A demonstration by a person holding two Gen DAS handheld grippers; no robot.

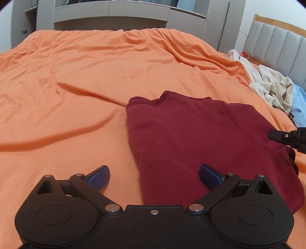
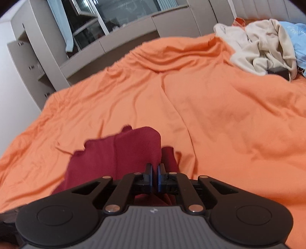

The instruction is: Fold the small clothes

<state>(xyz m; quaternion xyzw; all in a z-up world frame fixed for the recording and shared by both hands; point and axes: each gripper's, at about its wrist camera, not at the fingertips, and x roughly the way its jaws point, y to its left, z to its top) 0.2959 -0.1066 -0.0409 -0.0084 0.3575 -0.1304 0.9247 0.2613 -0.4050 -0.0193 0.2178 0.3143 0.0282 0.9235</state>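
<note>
Orange bedspread (image 1: 86, 80) fills most of both views, wrinkled, with long creases running across it. Grey cabinets (image 1: 130, 15) along the far edge, padded headboard (image 1: 277, 42) at the right in the left wrist view. Pile of cream and light-blue clothes (image 2: 264, 49) sits at the far right of the bed, well apart from the work area. Dark red garment (image 1: 200, 138) lies on the bedspread in front of the grippers, partly folded, ribbed edge at its far end, a folded flap at the near side. Left gripper (image 1: 154, 176) hovers above the near-left edge of the garment, fingers spread wide, nothing between the blue pads (image 1: 101, 177); one pad over bare bedspread, the other over red cloth. Right gripper (image 2: 155, 175) at the garment's right side, fingers pressed nearly together, pinching a raised fold of the red fabric, cloth bunched up just ahead of the tips. No earlier frame.
</note>
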